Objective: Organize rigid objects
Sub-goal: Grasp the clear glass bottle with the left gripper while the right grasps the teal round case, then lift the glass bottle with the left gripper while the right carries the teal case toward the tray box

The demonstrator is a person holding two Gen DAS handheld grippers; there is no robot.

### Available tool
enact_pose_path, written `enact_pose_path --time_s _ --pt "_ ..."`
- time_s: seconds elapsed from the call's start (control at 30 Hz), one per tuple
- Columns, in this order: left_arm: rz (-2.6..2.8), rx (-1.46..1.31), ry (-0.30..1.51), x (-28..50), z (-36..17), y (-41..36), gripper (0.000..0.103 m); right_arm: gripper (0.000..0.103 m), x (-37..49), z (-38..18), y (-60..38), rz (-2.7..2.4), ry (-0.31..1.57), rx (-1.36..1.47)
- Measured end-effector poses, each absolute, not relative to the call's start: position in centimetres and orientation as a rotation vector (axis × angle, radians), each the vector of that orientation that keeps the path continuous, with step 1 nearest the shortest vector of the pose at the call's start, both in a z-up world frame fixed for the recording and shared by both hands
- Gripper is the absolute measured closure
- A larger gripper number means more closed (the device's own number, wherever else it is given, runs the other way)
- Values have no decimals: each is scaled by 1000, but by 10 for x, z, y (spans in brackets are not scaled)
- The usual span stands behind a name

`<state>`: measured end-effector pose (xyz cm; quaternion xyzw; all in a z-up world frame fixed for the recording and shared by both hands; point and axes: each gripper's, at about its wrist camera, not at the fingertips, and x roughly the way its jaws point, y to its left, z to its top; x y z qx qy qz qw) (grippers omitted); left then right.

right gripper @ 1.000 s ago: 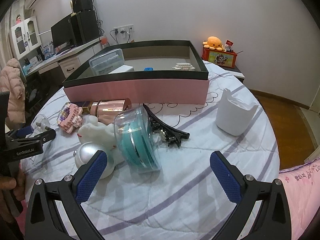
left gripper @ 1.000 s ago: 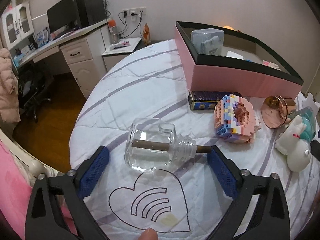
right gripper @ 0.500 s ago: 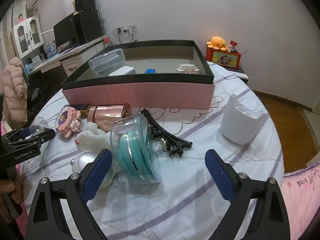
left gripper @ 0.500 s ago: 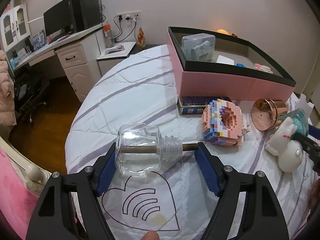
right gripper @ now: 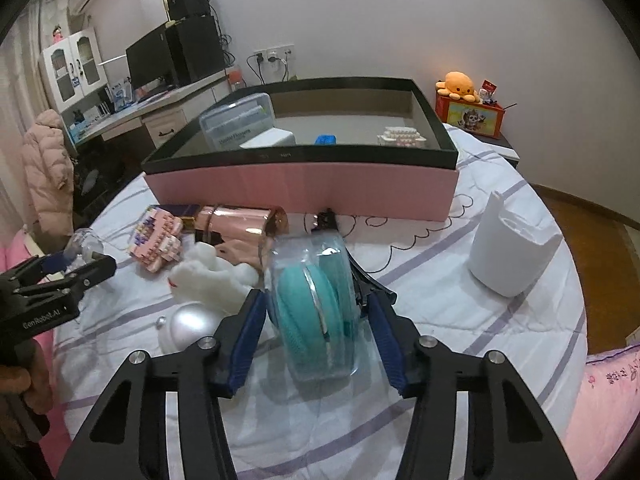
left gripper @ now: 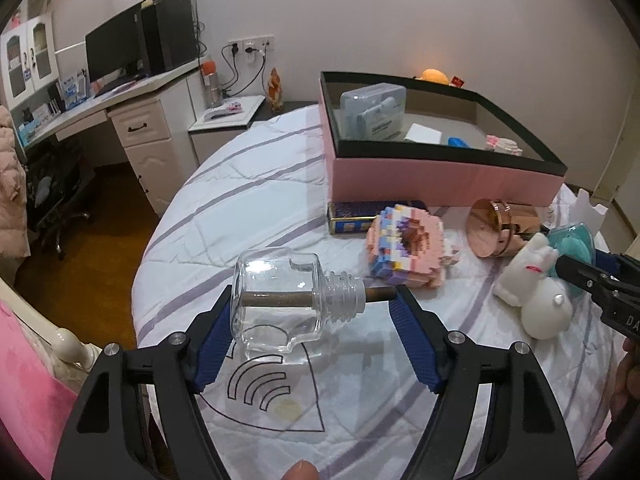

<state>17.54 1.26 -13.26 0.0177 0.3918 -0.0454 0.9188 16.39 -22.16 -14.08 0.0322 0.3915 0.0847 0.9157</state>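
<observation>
Left tool grips glass bottle; right tool, narrowing, flanks teal case; "GenRobot.AI".

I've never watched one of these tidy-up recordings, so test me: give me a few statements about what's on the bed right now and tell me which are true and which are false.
1. The left gripper is closed on a clear glass bottle, end to end. True.
2. The pink box holds nothing. False: a clear plastic case and several small items lie inside.
3. The teal item in clear packaging sits between the fingers of the right gripper. True.
4. The white container stands inside the pink box. False: it stands on the bedspread, outside the box.
5. The brick-built doughnut lies beside a rose-gold cylinder. True.
</observation>
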Motion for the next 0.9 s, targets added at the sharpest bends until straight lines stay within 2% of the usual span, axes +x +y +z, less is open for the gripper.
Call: enact_pose_path --time_s 0.1,0.5,0.9 --pt "-98 36 792 172 -127 11 27 64 160 -132 -221 188 794 63" --pt "-110 34 755 166 -111 8 27 65 152 -116 -226 206 766 71" --pt "-138 43 673 176 -70 -8 27 65 157 -65 -222 240 669 46"
